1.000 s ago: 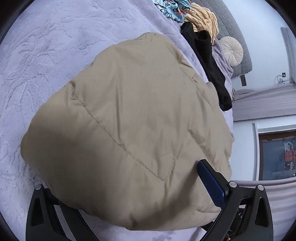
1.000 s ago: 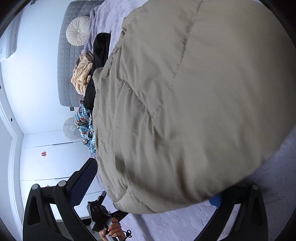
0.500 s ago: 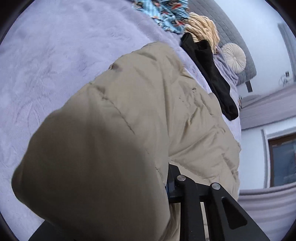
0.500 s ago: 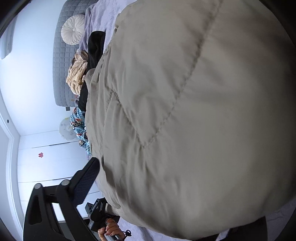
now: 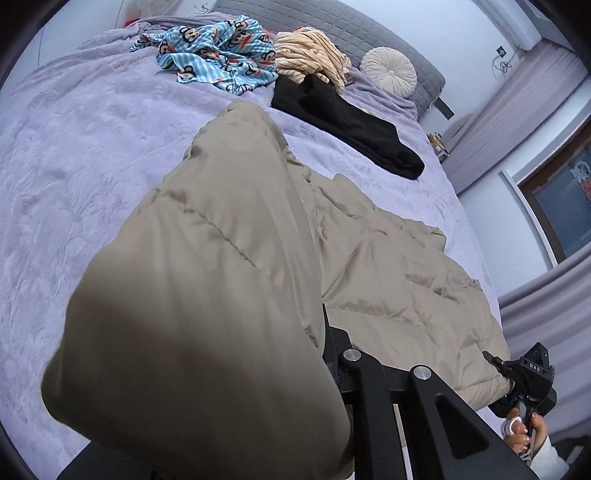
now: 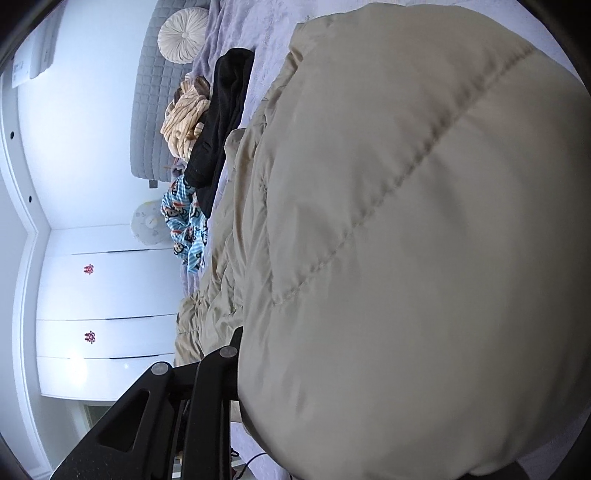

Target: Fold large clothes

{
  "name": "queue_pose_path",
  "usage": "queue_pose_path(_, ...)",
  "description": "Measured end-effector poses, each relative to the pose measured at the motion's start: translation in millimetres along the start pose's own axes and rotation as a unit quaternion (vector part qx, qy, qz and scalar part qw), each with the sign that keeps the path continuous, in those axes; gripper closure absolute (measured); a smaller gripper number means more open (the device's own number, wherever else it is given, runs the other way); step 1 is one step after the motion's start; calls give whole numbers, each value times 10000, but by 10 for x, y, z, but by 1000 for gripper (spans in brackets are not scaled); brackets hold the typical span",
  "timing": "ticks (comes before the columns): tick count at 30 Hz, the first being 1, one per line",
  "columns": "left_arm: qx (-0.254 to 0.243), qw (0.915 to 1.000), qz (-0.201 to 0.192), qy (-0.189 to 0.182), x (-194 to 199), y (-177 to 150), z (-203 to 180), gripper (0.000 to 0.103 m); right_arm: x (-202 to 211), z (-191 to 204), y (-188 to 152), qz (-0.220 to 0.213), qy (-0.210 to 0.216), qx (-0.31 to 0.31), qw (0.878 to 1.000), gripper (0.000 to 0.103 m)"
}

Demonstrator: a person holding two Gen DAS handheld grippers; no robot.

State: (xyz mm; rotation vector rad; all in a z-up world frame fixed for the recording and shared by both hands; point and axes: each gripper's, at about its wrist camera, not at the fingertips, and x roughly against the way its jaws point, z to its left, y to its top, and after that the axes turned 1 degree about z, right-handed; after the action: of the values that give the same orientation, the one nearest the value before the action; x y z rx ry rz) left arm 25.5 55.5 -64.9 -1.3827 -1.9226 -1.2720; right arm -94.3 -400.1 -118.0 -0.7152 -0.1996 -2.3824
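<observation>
A large beige quilted jacket point(image 5: 388, 266) lies on a lilac bed point(image 5: 81, 155). My left gripper point(image 5: 317, 369) is shut on the jacket's left edge, and a thick fold point(image 5: 207, 314) bulges over it and hides the fingertips. My right gripper point(image 6: 240, 369) is shut on the jacket's right edge point(image 6: 406, 258), whose padding fills most of the right wrist view. The right gripper also shows in the left wrist view point(image 5: 524, 376), at the jacket's near right corner.
A black garment point(image 5: 343, 122), a striped tan garment point(image 5: 310, 59) and a blue monkey-print cloth point(image 5: 218, 55) lie near the grey headboard point(image 5: 343, 26) with a round cushion point(image 5: 388, 70). White wardrobe doors point(image 6: 103, 288) stand beside the bed.
Both grippers closed on the jacket's near edge and lifted it; the fabric now bulges up over the fingers and the views tilt toward the headboard.
</observation>
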Motion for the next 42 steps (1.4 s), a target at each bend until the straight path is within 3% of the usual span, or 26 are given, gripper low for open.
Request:
queue_pose_path(8, 66, 9958, 916, -38, 590, -871, 397, 85, 420, -350, -940, 144, -121, -462, 9988, 79)
queue_pose_path(14, 233, 9886, 1484, 63, 582, -1321, 678, 85, 556, -700, -1484, 7, -466, -878, 9950, 77)
queue_pose_path(17, 265, 9879, 1528, 90, 599, -1351, 719, 76, 524, -752, -1499, -115, -571, -918, 9941, 73)
queue_pose_path(19, 241, 9870, 1558, 303, 644, -1365, 748, 56, 514, -712, -1492, -143, -737, -839, 9936, 69)
queue_pose_path(21, 241, 9868, 1562, 360, 738, -1386, 794, 55, 572, -649, -1522, -227, -995, -855, 9911, 55)
queue_pose_path(26, -72, 9860, 1592, 499, 1079, -1458, 851, 55, 889, -476, -1781, -468, -1261, -815, 9876, 33)
queue_pose_path(35, 313, 9829, 1356, 1208, 1616, -1936, 1099, 55, 1154, -136, -2116, -276, -1933, -115, 9807, 33)
queue_pose_path(42, 442, 9784, 1225, 1605, 1774, -2201, 864, 55, 1481, -166, -2306, -44, -2227, 629, 9729, 33)
